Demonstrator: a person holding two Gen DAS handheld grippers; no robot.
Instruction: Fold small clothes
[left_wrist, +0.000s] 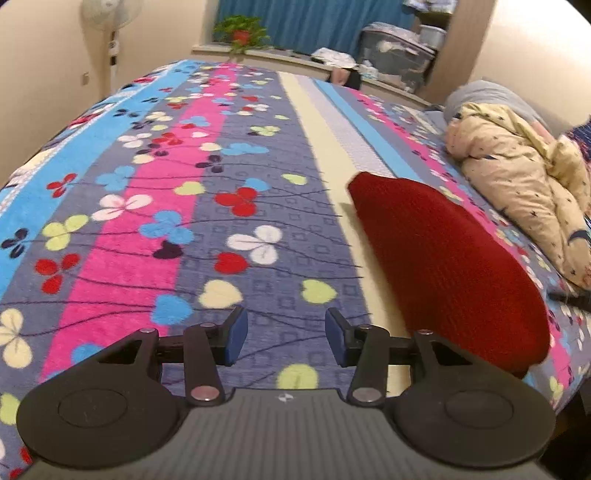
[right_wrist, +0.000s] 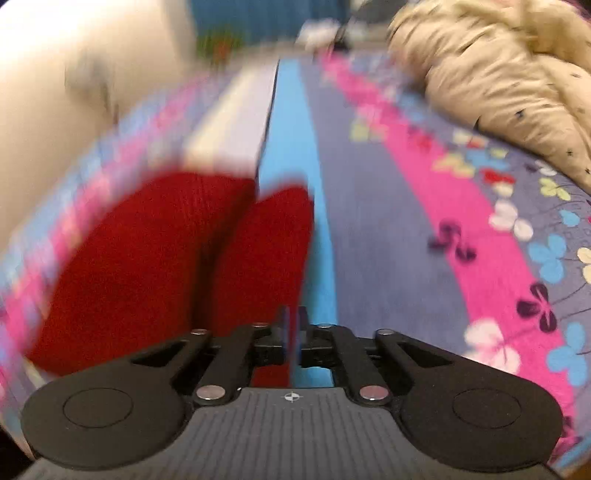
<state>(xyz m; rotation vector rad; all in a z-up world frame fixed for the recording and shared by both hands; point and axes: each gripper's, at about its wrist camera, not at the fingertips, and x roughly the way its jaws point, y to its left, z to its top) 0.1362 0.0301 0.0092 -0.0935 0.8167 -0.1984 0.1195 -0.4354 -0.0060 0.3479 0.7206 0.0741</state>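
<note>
Red knit garment (left_wrist: 450, 266) lies beside parted, empty left fingers (left_wrist: 236, 332).

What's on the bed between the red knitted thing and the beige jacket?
Only bare flowery blanket between the red knit and beige jacket, in the left wrist view.

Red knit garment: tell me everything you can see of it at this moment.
The red garment is a dark red ribbed knit, thick and soft-looking. It lies on the flowered blanket, folded over with rounded edges, crossing the pale yellow stripe. In the right wrist view it shows as two lobes with a crease between. The open left gripper is beside it, apart. Blur hides whether the narrow right gripper pinches it.
</note>
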